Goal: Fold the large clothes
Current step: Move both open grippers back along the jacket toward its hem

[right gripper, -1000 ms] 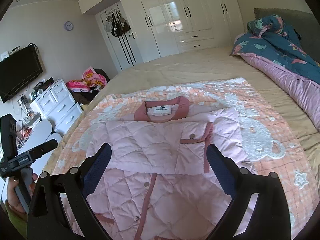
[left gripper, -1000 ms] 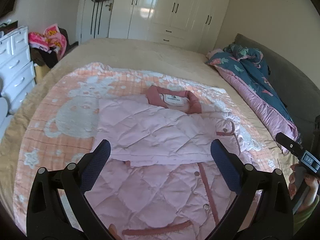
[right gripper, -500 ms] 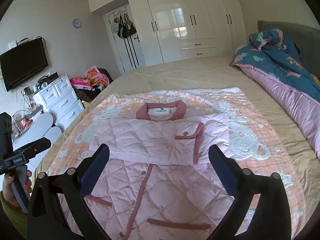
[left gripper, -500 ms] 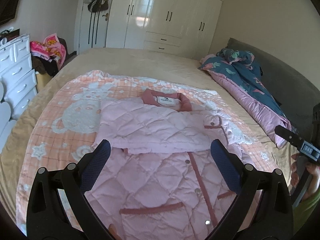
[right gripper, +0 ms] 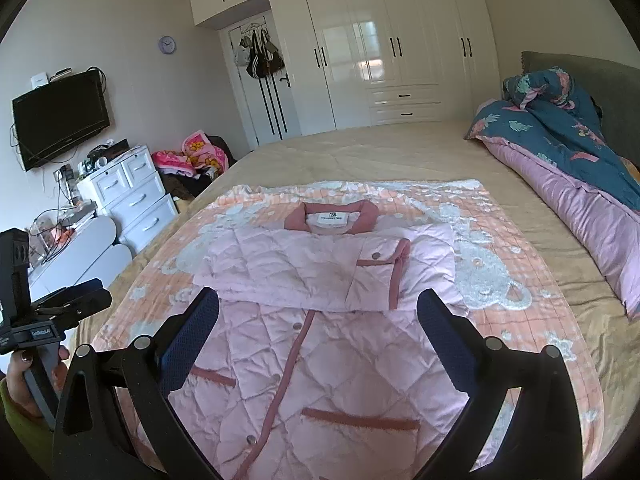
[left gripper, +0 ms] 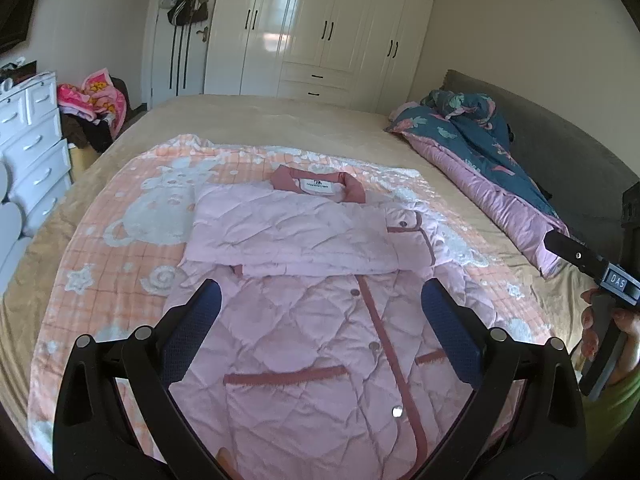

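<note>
A pale pink quilted jacket (left gripper: 304,332) with dusty-rose trim lies flat on an orange-and-white blanket (left gripper: 100,248), collar away from me. Both sleeves are folded across its chest (right gripper: 304,268). My left gripper (left gripper: 320,304) hangs open above the jacket's lower half, nothing between its blue pads. My right gripper (right gripper: 318,312) is likewise open over the lower front (right gripper: 320,380), holding nothing. Each gripper's handle, held by a hand, shows in the other's view: the right gripper (left gripper: 592,268) and the left gripper (right gripper: 60,308).
The blanket covers a large beige bed (left gripper: 280,120). A blue and pink duvet (left gripper: 480,152) is bunched along the right by a grey headboard (right gripper: 592,84). White drawers (right gripper: 128,196) and a clothes pile (right gripper: 192,156) stand left; wardrobes (right gripper: 380,60) line the far wall.
Both grippers have pulled back and risen from the jacket, so more of its lower half and pockets now show. The jacket has not moved. Both stayed open.
</note>
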{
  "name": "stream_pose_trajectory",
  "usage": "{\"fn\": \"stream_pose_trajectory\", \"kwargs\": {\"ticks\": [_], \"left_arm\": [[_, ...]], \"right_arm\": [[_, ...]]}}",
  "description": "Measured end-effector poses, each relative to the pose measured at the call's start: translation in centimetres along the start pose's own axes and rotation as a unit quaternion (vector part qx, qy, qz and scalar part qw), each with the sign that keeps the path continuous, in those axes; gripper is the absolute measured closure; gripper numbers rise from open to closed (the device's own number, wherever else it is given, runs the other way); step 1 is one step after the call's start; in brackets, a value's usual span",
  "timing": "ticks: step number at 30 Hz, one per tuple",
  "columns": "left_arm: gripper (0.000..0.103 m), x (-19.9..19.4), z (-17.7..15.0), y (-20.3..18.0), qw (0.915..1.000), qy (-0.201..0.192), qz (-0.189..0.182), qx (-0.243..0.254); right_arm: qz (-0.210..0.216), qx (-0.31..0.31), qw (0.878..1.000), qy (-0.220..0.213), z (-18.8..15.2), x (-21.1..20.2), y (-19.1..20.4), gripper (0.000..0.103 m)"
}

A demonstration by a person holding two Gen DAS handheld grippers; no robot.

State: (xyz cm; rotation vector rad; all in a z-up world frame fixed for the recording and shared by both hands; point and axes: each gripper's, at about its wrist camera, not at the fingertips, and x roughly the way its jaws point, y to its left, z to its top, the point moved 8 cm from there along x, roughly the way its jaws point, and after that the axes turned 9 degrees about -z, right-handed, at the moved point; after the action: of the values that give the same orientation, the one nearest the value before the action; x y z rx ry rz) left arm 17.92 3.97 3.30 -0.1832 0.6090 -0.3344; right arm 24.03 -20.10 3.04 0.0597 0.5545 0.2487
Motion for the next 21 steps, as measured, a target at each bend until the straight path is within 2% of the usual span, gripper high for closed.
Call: {"fn": "stream_pose_trajectory", "kwargs": {"ticks": [21], "left_arm": [[0.009, -0.4, -7.1, -1.0, 0.9983, 0.051, 0.028, 0.006]], "right_arm": [[-0.007, 0.002, 0.999, 0.046, -6.6, -2.2, -2.4, 0.004]]}}
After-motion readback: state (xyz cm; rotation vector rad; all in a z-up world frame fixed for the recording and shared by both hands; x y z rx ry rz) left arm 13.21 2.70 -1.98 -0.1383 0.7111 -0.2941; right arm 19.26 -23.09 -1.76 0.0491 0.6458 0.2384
